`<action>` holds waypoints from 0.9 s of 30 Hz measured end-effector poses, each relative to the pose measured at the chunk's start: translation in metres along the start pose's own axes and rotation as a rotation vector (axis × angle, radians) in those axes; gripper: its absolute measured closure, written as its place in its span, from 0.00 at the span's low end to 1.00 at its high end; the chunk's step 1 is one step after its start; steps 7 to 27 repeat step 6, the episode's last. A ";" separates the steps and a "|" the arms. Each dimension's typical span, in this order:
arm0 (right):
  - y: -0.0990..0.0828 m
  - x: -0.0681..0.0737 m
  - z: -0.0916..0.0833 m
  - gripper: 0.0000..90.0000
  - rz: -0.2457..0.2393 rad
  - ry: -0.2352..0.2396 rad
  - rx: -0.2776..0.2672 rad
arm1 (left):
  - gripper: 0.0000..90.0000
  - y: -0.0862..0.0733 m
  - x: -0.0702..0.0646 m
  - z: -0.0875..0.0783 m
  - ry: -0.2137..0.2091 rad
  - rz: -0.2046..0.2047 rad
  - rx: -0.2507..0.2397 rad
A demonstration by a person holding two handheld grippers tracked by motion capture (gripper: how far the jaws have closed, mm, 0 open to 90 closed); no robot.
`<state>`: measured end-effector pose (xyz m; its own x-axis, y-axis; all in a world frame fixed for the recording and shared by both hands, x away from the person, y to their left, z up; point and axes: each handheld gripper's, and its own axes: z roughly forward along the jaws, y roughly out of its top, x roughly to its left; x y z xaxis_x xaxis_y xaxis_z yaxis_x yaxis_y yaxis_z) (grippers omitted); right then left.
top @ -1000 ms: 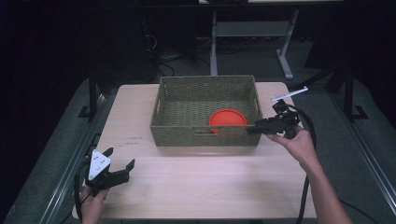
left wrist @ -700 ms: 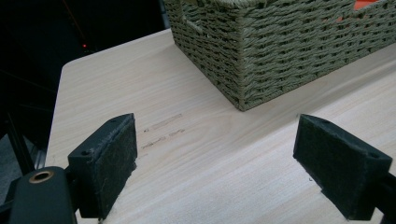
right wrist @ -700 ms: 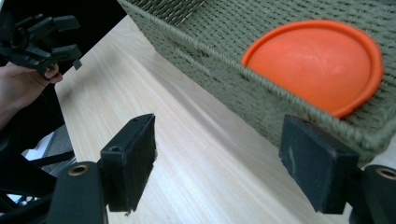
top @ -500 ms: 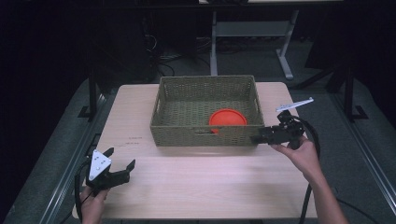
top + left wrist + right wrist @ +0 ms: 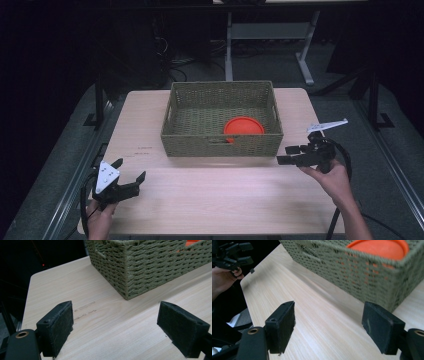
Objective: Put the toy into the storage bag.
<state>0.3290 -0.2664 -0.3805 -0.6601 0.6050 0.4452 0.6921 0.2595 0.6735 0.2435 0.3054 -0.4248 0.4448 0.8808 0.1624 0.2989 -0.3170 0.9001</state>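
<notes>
Our right gripper [image 5: 291, 155] hangs with its black jaws spread wide and empty, just off the near right corner of the woven olive-green rectangular basket [image 5: 220, 144]; our left gripper [image 5: 126, 181] rests low at the near left corner of the pale wooden table [image 5: 210, 200], jaws likewise parted and holding nothing. The round orange plastic lid [image 5: 244, 126] lies flat inside the basket, against its near wall toward the right end. In the right gripper view that orange lid [image 5: 380, 248] shows above the basket's rim and through the weave.

We judge the step in hand to be a retreat after the lid was set down. To do it well, we should draw the right gripper straight back toward us and keep it above the tabletop, so that the open jaws clear the basket's corner without nudging the wall. The jaws should stay open, and the left gripper can remain parked; it is well apart from the basket and has no work here.

Against the picture from a second ago, our right gripper has come away from the basket's right wall, where its jaws were at the rim, and now sits nearer us and lower over the table. The lid, the basket and the left gripper have not shifted.
</notes>
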 end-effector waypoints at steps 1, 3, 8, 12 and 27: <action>-0.004 -0.001 -0.001 0.28 0.005 0.001 -0.004 | 0.14 0.000 -0.001 0.000 0.001 0.000 0.000; -0.012 -0.003 -0.001 0.27 0.008 -0.003 -0.027 | 0.14 0.001 -0.001 0.001 0.002 -0.004 0.001; -0.028 -0.002 -0.003 0.24 0.021 0.064 -0.072 | 0.14 0.002 -0.004 0.003 0.002 0.007 0.009; -0.028 -0.002 -0.003 0.24 0.021 0.064 -0.072 | 0.14 0.002 -0.004 0.003 0.002 0.007 0.009; -0.028 -0.002 -0.003 0.24 0.021 0.064 -0.072 | 0.14 0.002 -0.004 0.003 0.002 0.007 0.009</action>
